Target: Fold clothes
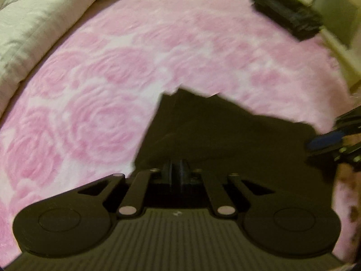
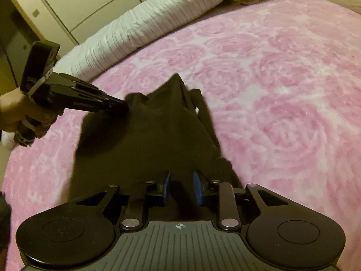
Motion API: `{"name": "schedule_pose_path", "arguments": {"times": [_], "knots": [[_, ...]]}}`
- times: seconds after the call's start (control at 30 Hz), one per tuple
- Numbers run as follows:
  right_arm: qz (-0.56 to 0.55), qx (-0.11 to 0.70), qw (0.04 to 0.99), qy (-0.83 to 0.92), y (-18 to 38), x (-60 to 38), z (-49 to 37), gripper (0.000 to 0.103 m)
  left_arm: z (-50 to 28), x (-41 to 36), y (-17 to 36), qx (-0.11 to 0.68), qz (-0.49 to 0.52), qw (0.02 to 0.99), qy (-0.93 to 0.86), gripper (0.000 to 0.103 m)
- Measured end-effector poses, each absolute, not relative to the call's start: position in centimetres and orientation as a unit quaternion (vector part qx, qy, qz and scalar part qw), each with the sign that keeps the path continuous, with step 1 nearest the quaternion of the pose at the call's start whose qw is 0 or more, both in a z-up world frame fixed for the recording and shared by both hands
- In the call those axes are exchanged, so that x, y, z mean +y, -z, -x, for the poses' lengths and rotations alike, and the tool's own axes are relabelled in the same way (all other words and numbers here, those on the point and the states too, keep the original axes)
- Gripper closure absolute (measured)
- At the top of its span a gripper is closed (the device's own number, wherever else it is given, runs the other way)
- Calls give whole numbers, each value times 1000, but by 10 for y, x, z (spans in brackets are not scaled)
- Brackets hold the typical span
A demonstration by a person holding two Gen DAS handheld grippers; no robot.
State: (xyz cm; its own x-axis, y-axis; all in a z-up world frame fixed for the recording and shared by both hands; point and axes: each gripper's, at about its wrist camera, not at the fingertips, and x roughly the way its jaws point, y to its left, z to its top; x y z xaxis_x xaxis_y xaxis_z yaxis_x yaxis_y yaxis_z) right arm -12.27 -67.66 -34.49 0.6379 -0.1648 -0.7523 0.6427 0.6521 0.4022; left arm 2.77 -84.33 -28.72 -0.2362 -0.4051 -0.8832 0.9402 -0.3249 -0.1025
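Observation:
A dark garment (image 1: 225,131) lies bunched on a pink rose-patterned blanket (image 1: 108,74). My left gripper (image 1: 177,170) has its pads pressed together on the garment's near edge. In the right wrist view the left gripper (image 2: 124,107) pinches a raised corner of the garment (image 2: 153,135), with a hand (image 2: 13,110) on its handle. My right gripper (image 2: 182,186) hovers over the garment's near end. Its blue pads stand apart, with cloth showing in the gap but not squeezed. One of the right gripper's blue fingers (image 1: 325,140) shows at the right edge of the left wrist view.
A white quilt (image 2: 146,20) is rolled along the blanket's far side and appears as the quilt (image 1: 33,27) at upper left. A folded stack of black cloth (image 1: 286,15) sits at the far right corner of the bed. Wardrobe doors (image 2: 79,0) stand behind.

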Motion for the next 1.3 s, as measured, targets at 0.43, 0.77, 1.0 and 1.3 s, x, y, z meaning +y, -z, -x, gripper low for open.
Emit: {"name": "schedule_pose_path", "arguments": {"times": [0.43, 0.77, 1.0, 1.3], "knots": [[-337, 377, 820, 269, 362, -669, 150, 74, -31, -887, 321, 306, -422, 505, 688, 99], [-327, 348, 826, 299, 327, -672, 153, 57, -23, -884, 288, 292, -390, 506, 712, 86], [-326, 334, 840, 278, 349, -716, 110, 54, -20, -918, 328, 334, -402, 487, 700, 75], [-335, 365, 832, 248, 373, -738, 88, 91, -5, -918, 318, 304, -405, 451, 735, 100]]}}
